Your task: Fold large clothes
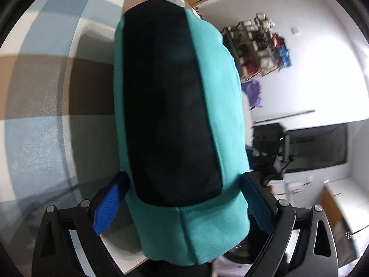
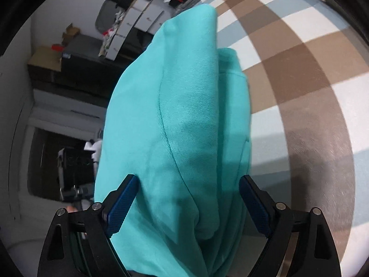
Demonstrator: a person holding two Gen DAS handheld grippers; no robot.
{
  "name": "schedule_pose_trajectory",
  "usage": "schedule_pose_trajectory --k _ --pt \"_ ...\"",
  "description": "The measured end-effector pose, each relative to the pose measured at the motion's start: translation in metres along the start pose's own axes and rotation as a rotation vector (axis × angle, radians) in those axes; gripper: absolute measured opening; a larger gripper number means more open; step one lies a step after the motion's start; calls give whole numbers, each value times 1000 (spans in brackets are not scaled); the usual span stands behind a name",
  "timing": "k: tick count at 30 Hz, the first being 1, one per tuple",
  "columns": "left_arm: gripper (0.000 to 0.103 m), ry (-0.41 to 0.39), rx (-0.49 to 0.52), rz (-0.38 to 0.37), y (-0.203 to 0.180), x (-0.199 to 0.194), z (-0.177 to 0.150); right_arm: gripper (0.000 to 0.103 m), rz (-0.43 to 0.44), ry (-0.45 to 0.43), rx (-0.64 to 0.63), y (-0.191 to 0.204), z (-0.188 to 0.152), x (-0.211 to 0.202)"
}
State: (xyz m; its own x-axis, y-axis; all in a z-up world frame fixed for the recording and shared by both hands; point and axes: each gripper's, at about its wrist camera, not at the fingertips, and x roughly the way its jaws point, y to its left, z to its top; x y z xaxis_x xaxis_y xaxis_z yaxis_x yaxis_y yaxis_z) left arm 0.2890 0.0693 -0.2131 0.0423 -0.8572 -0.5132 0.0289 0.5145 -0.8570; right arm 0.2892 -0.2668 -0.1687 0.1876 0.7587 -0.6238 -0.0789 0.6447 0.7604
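teal garment [image 2: 175, 120] bulges between wide-spread right tool [image 2: 188, 184] pads.

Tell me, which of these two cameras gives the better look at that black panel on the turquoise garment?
The left wrist view. There the black panel runs down the middle of the turquoise garment, wide and unobstructed. The right wrist view shows only plain turquoise cloth, with no black panel visible.

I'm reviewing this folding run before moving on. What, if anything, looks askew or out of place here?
The teal garment is bunched in thick, uneven folds between the open right tool, not flat on the checked cloth. Nothing looks spilled or damaged.
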Motion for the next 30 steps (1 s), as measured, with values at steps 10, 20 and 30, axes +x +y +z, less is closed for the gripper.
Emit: schedule_pose_trajectory --k 10,20,30 --pt "94 18 -28 -70 7 3 7 94 36 47 7 -3 4 18" --pt "94 54 59 -18 -14 6 3 67 152 32 -59 6 -27 -6" --pt "94 17 59 17 -27 -10 3 55 196 -50 -50 10 -29 -14"
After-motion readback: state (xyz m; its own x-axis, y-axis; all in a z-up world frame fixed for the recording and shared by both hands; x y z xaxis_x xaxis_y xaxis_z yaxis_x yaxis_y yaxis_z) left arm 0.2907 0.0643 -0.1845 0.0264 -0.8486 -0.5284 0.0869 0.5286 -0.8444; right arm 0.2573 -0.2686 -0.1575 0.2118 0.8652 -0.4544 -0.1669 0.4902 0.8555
